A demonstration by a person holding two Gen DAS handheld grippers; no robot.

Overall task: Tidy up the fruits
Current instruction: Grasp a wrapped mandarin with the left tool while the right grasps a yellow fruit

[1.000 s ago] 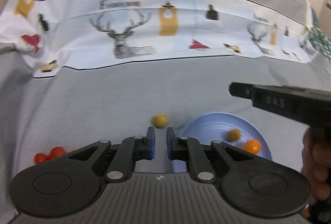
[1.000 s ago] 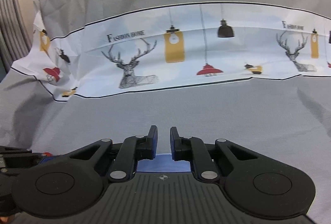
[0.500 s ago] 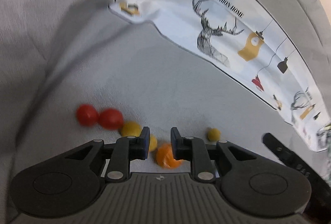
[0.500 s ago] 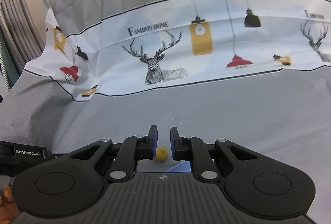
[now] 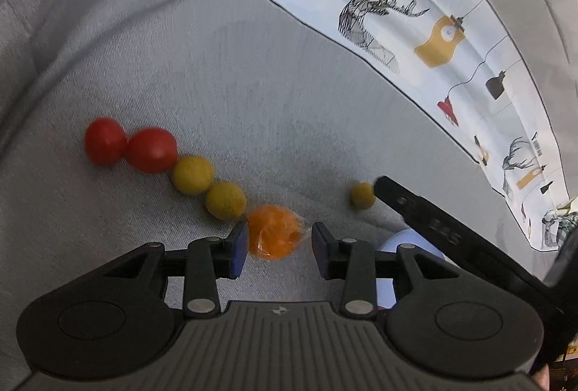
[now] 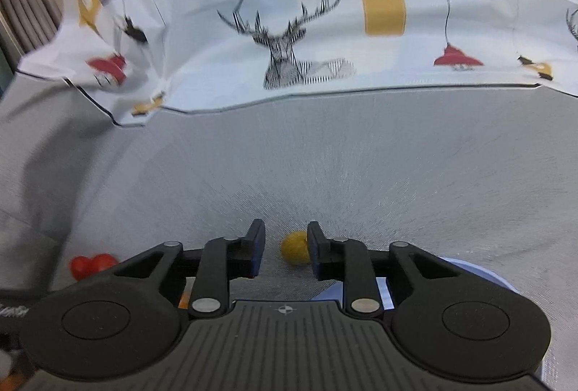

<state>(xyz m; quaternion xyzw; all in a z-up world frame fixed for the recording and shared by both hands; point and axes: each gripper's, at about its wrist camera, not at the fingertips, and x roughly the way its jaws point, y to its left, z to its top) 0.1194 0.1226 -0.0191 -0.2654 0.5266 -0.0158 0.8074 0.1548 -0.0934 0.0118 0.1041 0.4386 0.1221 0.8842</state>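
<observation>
On the grey cloth lies a row of fruits: two red tomatoes [image 5: 130, 147], two yellow balls [image 5: 209, 187] and an orange fruit [image 5: 274, 232]. My left gripper [image 5: 279, 246] is opening, and the orange fruit sits between its fingers without the pads pressing on it. A lone small yellow ball [image 5: 362, 195] lies further right, just beside the tip of my right gripper's finger. In the right wrist view my right gripper [image 6: 285, 252] is opening too, with that yellow ball [image 6: 295, 248] just beyond its fingertips, close to the right one. The red tomatoes [image 6: 92, 265] show at lower left there.
A light blue plate [image 5: 412, 239] peeks out behind the left gripper's right finger, and its rim [image 6: 480, 273] shows at lower right in the right wrist view. A white printed cloth with deer and lamps [image 6: 307, 40] covers the far part of the grey surface.
The left gripper rolled and swung left from the plate to the fruit row, sank, and opened around the orange fruit. The right gripper sank toward the lone yellow ball and began opening.
</observation>
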